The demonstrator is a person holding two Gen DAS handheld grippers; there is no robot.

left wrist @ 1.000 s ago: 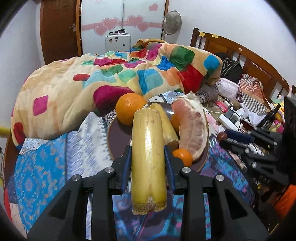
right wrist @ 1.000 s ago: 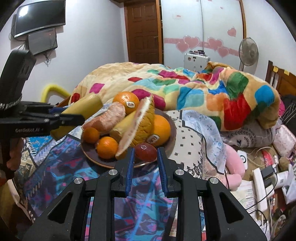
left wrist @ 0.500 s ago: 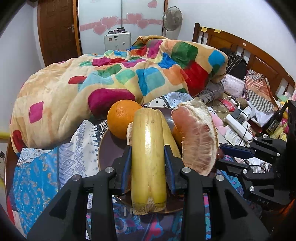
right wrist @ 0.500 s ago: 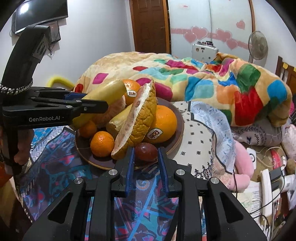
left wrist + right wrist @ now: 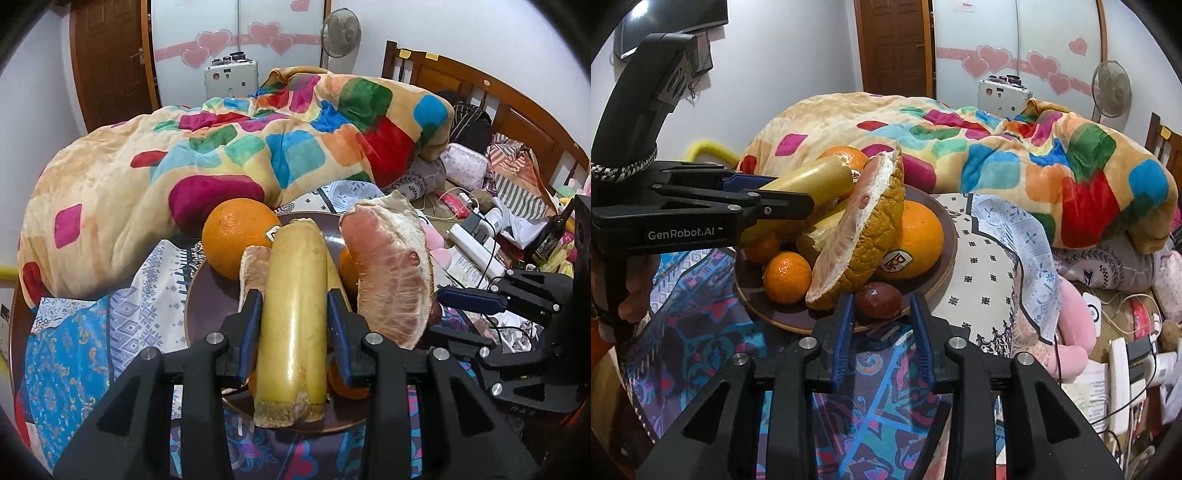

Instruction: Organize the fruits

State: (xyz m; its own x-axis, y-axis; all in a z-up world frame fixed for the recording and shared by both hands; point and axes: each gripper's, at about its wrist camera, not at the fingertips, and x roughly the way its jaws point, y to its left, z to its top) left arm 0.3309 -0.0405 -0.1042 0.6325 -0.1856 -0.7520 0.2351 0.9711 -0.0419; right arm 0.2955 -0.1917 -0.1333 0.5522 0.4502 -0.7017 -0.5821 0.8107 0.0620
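Note:
My left gripper (image 5: 293, 306) is shut on a yellow sugarcane piece (image 5: 295, 314) and holds it over the dark round plate (image 5: 207, 291). The plate holds a big orange (image 5: 236, 236), a pomelo wedge (image 5: 391, 269), another orange (image 5: 916, 240) with a sticker, small tangerines (image 5: 786, 271) and a second yellow piece. My right gripper (image 5: 882, 314) has its jaws around a small dark red fruit (image 5: 879, 295) at the plate's near rim. In the right wrist view the left gripper (image 5: 798, 203) carries the sugarcane piece (image 5: 812, 181) above the fruit pile.
A patchwork blanket (image 5: 236, 147) is heaped behind the plate. A patterned cloth (image 5: 713, 332) covers the surface under it. Cables, a power strip (image 5: 476, 247) and clutter lie at the right by the wooden headboard (image 5: 480, 92). A pink soft toy (image 5: 1075, 325) lies right of the plate.
The left gripper has carried the sugarcane piece forward until it is over the plate. The right gripper has moved closer to the plate with the dark red fruit still between its jaws.

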